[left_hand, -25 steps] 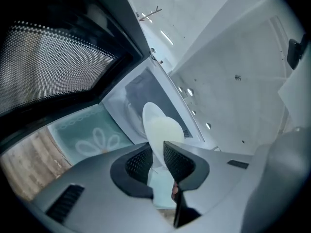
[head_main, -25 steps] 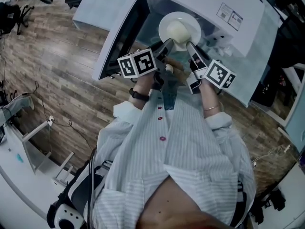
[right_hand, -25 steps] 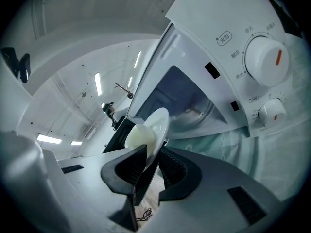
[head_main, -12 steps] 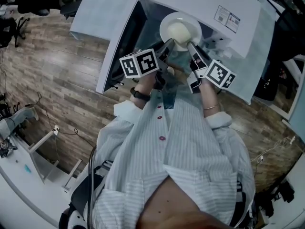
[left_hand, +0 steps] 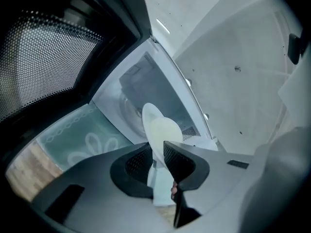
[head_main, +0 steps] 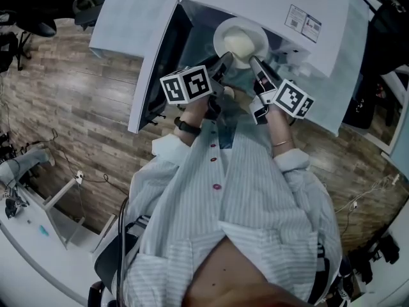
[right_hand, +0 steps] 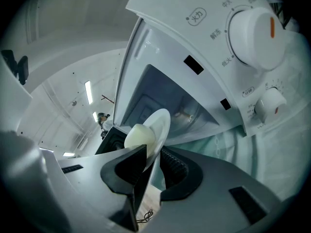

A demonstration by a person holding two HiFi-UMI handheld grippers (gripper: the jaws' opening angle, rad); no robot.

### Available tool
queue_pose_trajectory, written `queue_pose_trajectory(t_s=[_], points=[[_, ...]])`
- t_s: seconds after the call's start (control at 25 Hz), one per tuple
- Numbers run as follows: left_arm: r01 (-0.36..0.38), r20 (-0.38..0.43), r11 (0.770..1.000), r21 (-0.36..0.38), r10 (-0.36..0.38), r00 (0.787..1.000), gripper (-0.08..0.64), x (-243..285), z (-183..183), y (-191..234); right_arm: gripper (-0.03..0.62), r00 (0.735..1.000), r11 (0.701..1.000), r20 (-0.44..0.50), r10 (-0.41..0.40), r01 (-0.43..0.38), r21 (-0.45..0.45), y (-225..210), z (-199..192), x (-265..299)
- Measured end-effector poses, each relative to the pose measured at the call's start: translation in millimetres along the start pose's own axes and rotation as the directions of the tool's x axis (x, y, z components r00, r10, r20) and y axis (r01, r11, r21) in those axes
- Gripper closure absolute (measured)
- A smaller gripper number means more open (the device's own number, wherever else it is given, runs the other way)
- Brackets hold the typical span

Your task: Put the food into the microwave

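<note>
- The left claw (head_main: 225, 59) is closed on the near-left rim of a white plate (head_main: 241, 40). In the left gripper view the left claw (left_hand: 158, 152) has its jaws part-way closed, with the ribbed pads pressed on both faces of the plate's (left_hand: 151, 118) edge.
- The right claw (head_main: 254, 61) grips the same plate at its near-right rim. In the right gripper view the right claw's (right_hand: 153, 154) jaws are likewise narrowed onto the plate (right_hand: 161, 123), one pad above and one below.
- The food (head_main: 238, 42), a pale rounded lump, sits on the middle of the plate. It shows just beyond the jaws in the left gripper view (left_hand: 165, 132) and in the right gripper view (right_hand: 138, 136).
- The plate is carried between the two claws at the open mouth of the white microwave (head_main: 268, 5). Whether it has passed the threshold I cannot tell.
- The microwave's door (head_main: 128, 18) is swung wide open to the left. Its dark mesh window (left_hand: 43, 67) fills the upper left of the left gripper view.
- A large round knob (right_hand: 252, 30) and a smaller knob (right_hand: 269, 106) sit on the control panel to the right of the opening.
- A pale patterned cloth (left_hand: 77, 140) covers the desk under the microwave.
- A wooden floor (head_main: 77, 107) lies below to the left.
</note>
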State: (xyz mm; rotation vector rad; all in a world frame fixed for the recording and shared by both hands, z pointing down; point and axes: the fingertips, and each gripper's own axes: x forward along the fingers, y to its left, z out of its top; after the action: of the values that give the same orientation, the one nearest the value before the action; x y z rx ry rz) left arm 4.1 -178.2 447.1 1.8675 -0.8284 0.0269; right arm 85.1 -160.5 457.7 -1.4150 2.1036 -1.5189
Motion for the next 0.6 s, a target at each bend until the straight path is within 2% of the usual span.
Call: queue_pose_trajectory(t_s=[0.6], points=[[-0.038,-0.02,0.999,-0.013,0.037,0.999,0.485,41.1,0.2,41.5,0.499,0.996,0.996,0.018,-0.083,0.084,-0.026,-42.3,5.0,31.1]])
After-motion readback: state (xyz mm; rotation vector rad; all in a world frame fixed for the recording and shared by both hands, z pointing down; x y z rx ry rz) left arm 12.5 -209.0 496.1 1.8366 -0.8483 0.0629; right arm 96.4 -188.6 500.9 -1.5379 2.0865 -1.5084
